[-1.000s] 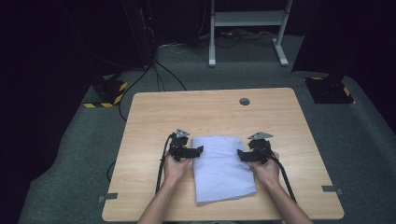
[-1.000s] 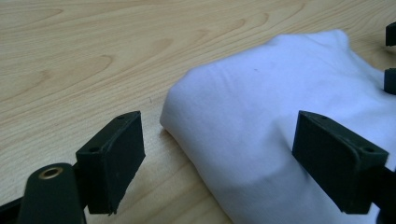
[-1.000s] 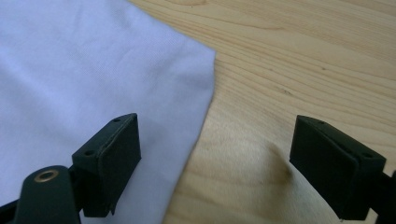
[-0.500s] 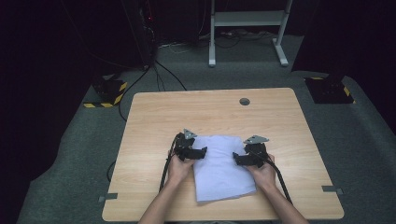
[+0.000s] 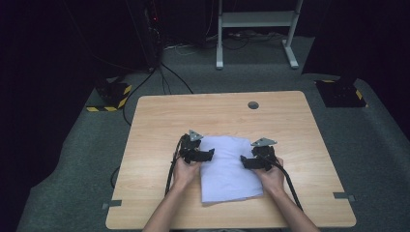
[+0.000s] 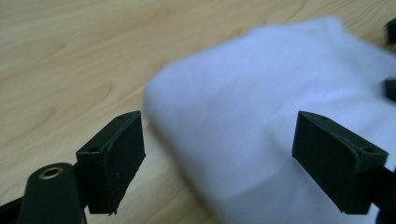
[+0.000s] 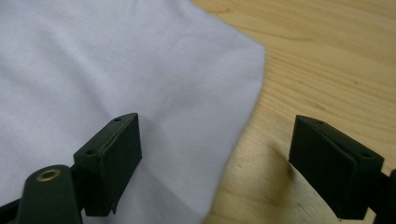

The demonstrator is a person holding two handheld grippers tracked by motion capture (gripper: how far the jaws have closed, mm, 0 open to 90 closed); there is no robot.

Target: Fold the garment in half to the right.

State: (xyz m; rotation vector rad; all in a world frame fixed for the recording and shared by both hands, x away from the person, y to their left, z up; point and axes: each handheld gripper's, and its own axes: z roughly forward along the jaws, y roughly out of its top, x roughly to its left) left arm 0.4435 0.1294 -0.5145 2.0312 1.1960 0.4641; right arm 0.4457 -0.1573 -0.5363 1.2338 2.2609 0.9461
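Both hand-held grippers have shifted inward over the cloth (image 5: 226, 166): left hand-held gripper (image 6: 219, 158) and right hand-held gripper (image 7: 215, 158) stand apart, gripping nothing. Grasp likely pending.

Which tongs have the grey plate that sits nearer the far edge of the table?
The left tongs: their plate lies farther up the table than the right tongs' plate, beside the cloth's far left corner.

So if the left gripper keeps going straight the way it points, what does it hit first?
Most likely the folded white cloth: the left gripper has its jaws open astride the cloth's near edge on the light wooden table, though depth is unclear.
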